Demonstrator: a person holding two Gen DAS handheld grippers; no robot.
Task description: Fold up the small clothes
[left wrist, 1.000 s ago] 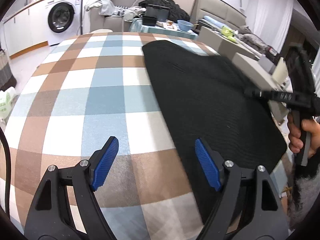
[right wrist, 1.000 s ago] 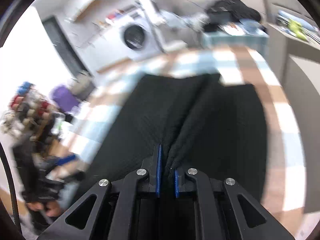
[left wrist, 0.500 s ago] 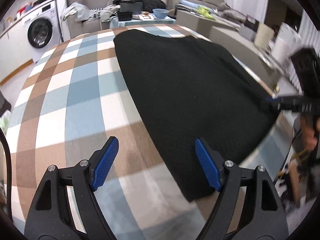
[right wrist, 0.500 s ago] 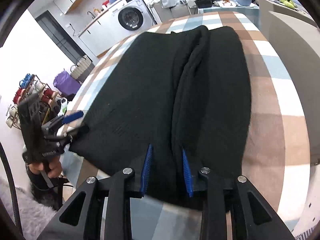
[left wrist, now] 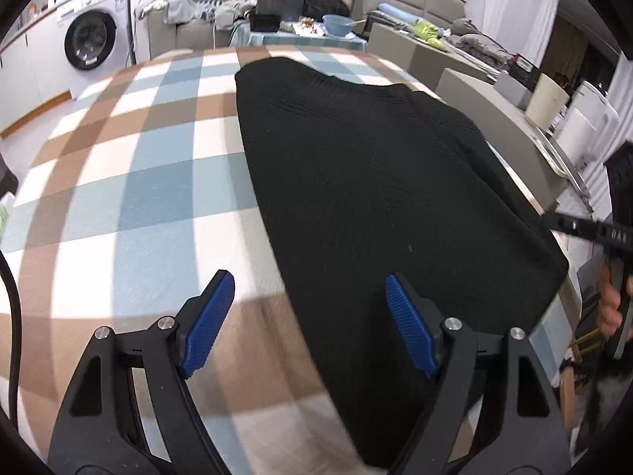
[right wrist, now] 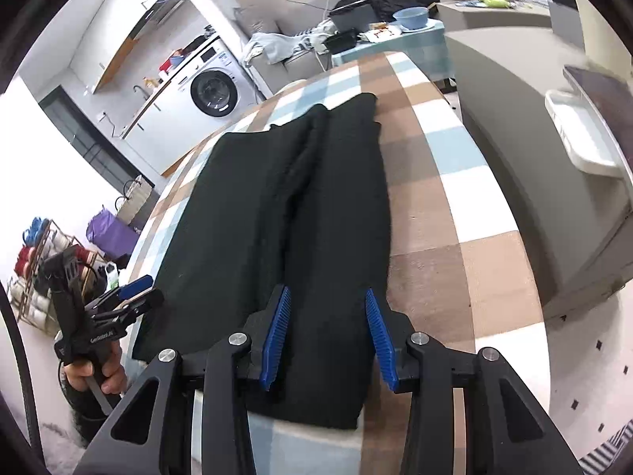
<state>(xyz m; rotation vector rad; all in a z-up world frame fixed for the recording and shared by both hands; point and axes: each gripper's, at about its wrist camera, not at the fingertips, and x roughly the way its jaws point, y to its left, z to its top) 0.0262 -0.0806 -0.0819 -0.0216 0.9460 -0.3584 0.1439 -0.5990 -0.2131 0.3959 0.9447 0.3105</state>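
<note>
A black knit garment point(left wrist: 376, 182) lies flat on the checked table, with a lengthwise ridge down its middle in the right wrist view point(right wrist: 308, 206). My left gripper point(left wrist: 310, 328) is open and empty above the garment's near left edge. My right gripper point(right wrist: 326, 336) is open over the garment's near end, holding nothing. The left gripper also shows in the right wrist view point(right wrist: 138, 293), beside the garment's left corner. The right gripper's body shows at the right edge of the left wrist view point(left wrist: 585, 229).
The table wears a blue, brown and white checked cloth point(left wrist: 130, 182). A grey sofa point(right wrist: 514, 126) runs along the table's right side. A washing machine point(left wrist: 95, 39) stands at the back left. A cluttered side table with a blue bowl point(left wrist: 336, 23) is behind.
My right gripper has opened and let go of the garment's fold, which now lies on the table. My left gripper stayed open and shifted toward the garment's left edge.
</note>
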